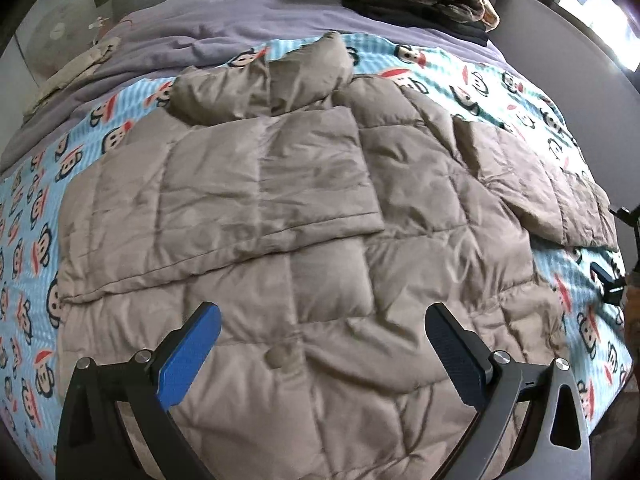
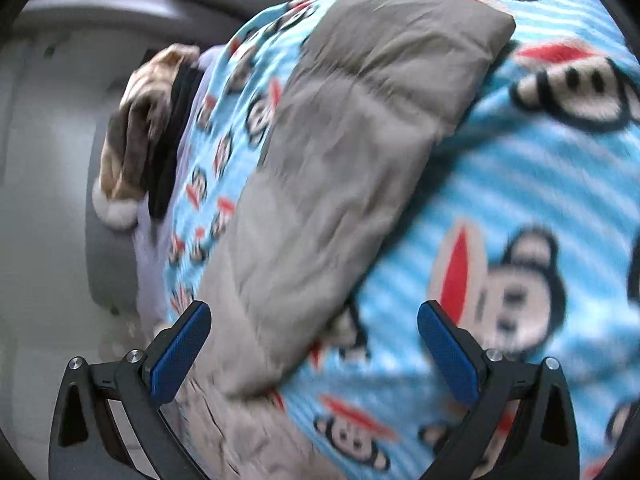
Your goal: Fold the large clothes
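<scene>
Left tool (image 1: 323, 320) angled steeply down, blue-padded fingers (image 1: 188, 354) spread wide with nothing gripped, right tool (image 2: 314, 318) tilted less steeply, likewise spread wide, empty, its view motion-blurred

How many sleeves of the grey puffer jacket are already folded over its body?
1. One sleeve lies folded across the jacket body, at its middle left. The other sleeve lies out to the right, on the monkey-print blanket.

My left gripper (image 1: 323, 322) & right gripper (image 2: 314, 320): black angular frames w/ silver round screws, blue textured pads (image 1: 188, 356) on each finger; right view's blurred, so probably identical.
</scene>
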`<state>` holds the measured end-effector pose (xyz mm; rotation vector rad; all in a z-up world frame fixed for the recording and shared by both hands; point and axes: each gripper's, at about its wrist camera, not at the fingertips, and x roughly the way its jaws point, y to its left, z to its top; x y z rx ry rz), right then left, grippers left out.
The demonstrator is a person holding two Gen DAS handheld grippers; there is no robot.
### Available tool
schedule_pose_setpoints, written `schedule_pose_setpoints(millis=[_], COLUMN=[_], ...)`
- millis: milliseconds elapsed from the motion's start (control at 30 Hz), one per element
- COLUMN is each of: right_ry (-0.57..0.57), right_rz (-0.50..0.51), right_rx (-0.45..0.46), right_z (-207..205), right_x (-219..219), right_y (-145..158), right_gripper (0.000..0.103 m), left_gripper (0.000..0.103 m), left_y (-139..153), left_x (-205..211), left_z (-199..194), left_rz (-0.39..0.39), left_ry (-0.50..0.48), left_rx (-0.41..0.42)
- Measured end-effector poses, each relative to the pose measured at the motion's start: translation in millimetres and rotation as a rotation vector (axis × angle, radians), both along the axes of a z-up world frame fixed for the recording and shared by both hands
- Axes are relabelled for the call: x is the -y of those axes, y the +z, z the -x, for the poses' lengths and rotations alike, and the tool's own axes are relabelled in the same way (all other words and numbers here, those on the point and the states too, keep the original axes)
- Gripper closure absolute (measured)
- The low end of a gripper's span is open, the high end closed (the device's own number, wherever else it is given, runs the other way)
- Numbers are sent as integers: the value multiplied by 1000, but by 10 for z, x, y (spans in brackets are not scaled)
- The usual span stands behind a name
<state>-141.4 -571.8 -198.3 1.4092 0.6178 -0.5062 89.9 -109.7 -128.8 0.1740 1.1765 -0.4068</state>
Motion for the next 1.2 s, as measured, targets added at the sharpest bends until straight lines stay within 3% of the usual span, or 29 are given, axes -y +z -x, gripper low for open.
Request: schedule_pose_setpoints(millis=[267,300,333,367,433,567,733,867,1067,1200], right_ry=[-154,-161,-169,-172,-161,-73,116,318,725,990], right_rz=[-145,-171,-194,-219,-238,-148,46,189,470,642], right_rx=[183,207,215,222,236,246,255,283,307,235], right_z=[-82,-115,-144,-173,-239,-488,-1001,-1556,-2486,-2888], right_x=[447,474,489,496,492,422,120,-395,-1819,-2950], right_y=[-234,-258,-275,-300,-297,-13,618,1110,1658,1515], right_gripper=[4,13,35,45,75,84,88,89,89,89], left_gripper=[1,1,1,1,1,1,1,1,1,1], left_y=[-1,-4,-8,-11,-19,-26,-5,44,81,61], left_x=[142,142,140,135,107,0,-261,-538,-1037,-1364], left_z=[-132,-147,-168,-181,-222,-310,-458,-557,-679,-734], left_rz=[-19,-19,-19,-18,-13,-11,-3,7,-4,-4], left_ry=[2,3,6,10,21,47,107,164,244,308], left_rx=[33,34,37,38,37,39,48,69,116,133])
